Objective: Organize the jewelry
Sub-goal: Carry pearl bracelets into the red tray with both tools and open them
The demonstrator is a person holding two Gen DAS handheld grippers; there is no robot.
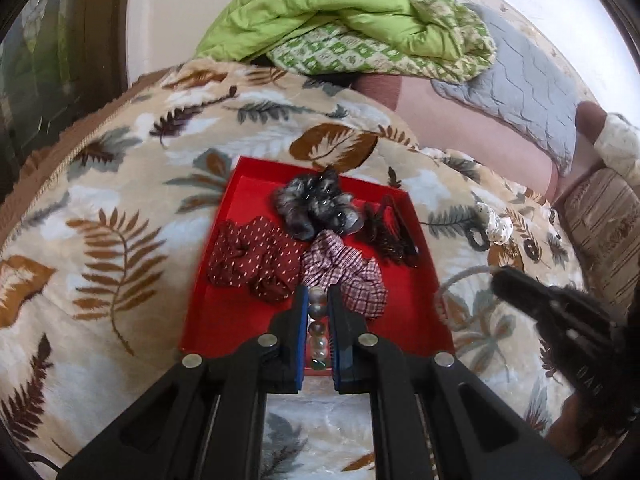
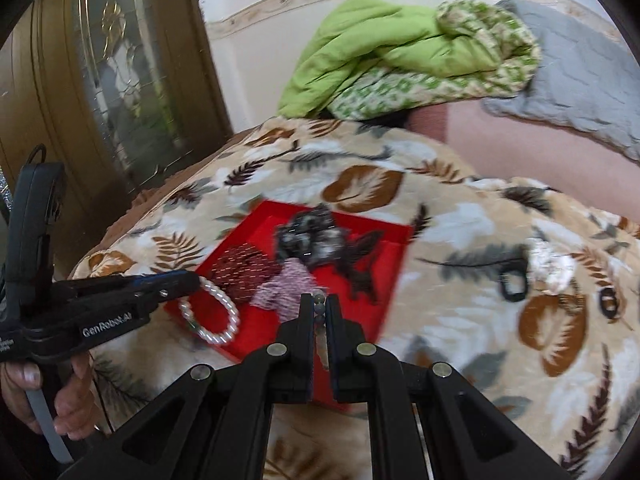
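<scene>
**Bead bracelets in both grippers, over the red tray**

Jaws on both sides are drawn narrow around strings of beads. Left gripper [image 1: 318, 300] pinches a pearl bracelet [image 2: 210, 312]: in the right wrist view its loop hangs free from the tips, above the tray's near left corner. In the left wrist view the same beads run in a line between the pads. Right gripper [image 2: 319, 306] pinches something beaded too, greyer; only a few beads [image 2: 319, 309] show between its fingers, blurred, so I cannot tell how the rest hangs.

Tray [image 1: 224, 320] lies on the leaf-print blanket [image 1: 120, 184] of the bed. It already carries a dark red dotted scrunchie [image 1: 254, 256], a checked one [image 1: 344, 272], a grey furry one [image 1: 318, 204] and dark hair pieces [image 1: 390, 236].

Handling, as I judge it:
- Bracelets are light, the beads hard and smooth, likely to roll or slip against flat pads.
- The loop is limp and swings; the cord is probably the weak part.
- Best hold is across one or two beads, squarely, not on the cord between them.
- Scrunchies are soft and will snag a bead string.

Off the tray, to the right, black rings [image 2: 512, 280] and a pale sparkly piece [image 2: 554, 266] lie on the blanket.
</scene>
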